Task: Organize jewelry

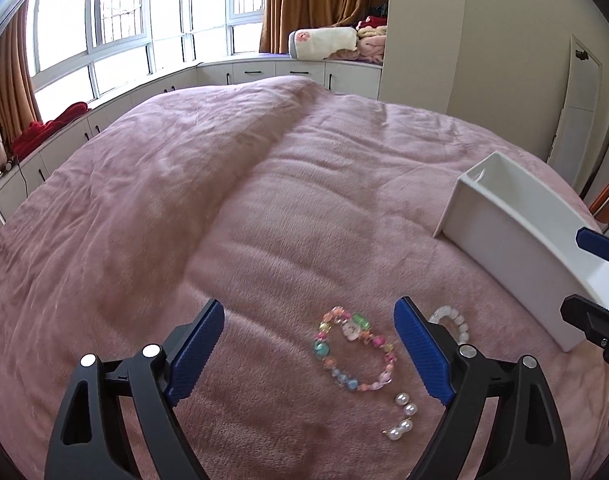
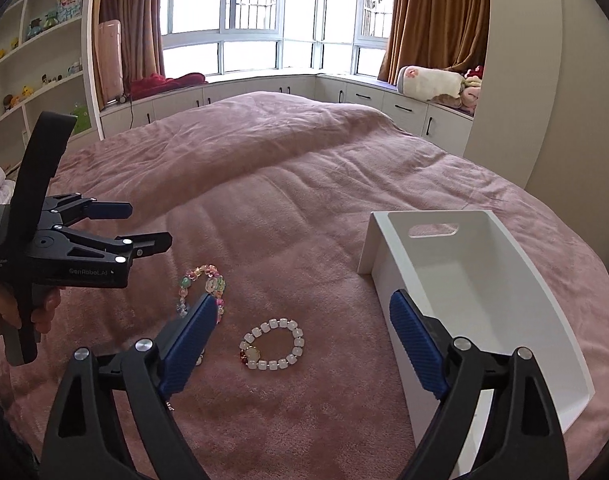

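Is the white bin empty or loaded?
Empty: the bin shows bare white floor; all three bracelets lie outside on the blanket.

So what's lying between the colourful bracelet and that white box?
In the right wrist view, the white bead bracelet lies on the pink blanket between the colourful bracelet and the white box, touching neither.

"GenRobot.AI" — printed on the left hand-held gripper [image 2: 144, 226] body.

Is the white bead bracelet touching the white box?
Apart. The right wrist view shows pink blanket between the white bead bracelet and the white box.
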`<state>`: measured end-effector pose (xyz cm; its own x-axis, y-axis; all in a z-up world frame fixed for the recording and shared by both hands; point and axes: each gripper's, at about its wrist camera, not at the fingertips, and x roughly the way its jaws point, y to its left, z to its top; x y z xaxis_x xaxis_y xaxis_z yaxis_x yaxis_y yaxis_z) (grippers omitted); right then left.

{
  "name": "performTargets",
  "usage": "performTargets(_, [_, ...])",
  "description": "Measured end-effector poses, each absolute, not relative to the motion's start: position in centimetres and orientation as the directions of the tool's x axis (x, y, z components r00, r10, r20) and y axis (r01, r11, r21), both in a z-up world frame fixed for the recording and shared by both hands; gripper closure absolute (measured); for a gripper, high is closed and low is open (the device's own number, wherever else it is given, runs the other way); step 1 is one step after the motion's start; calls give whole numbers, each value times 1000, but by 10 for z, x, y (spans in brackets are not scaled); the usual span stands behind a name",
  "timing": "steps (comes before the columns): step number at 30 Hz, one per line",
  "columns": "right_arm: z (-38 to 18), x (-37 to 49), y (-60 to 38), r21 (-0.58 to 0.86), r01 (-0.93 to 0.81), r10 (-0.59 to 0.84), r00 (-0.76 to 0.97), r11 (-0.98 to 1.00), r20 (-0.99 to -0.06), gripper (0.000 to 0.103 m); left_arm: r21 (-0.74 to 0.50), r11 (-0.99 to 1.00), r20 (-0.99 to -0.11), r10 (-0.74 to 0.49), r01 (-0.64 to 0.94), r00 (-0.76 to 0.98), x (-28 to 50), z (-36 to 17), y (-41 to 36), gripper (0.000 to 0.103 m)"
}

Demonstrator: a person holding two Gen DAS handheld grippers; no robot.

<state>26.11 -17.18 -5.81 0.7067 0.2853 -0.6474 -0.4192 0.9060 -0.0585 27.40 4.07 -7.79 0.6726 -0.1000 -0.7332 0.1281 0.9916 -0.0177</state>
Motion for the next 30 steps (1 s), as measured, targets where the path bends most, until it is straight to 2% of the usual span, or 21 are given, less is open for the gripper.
performTargets(14, [-123, 289, -150, -93, -409, 212, 640, 908, -739, 18, -67, 983, -775, -159, 170, 612, 287, -132, 45, 16])
performTargets(16, [-132, 293, -151, -87, -402, 205, 627, 911, -752, 20, -61, 982, -782, -160, 181, 602, 290, -139, 41, 21])
performTargets(18, [-141, 297, -153, -80, -390, 195, 615, 917, -764, 21, -48, 980, -787, -157, 195, 597, 293, -145, 38, 33])
performTargets(20, [-148, 302, -154, -73, -382, 190, 605, 921, -773, 21, -23, 978, -797, -144, 209, 587, 296, -153, 35, 39])
performTargets(23, [-157, 307, -154, -66, -378, 185, 589, 923, -787, 25, -15, 978, -799, -137, 208, 586, 299, -160, 35, 42])
performTargets(26, [-169, 309, -151, -65, -383, 176, 560, 922, -810, 39, -7, 981, -798, -124, 196, 589, 301, -165, 37, 54])
performTargets(28, [-177, 310, -149, -59, -385, 171, 536, 921, -826, 53, -12, 982, -796, -125, 190, 592, 301, -165, 40, 62])
performTargets(30, [-182, 309, -149, -51, -388, 177, 528, 920, -830, 59, -17, 983, -795, -126, 185, 593, 302, -166, 42, 70])
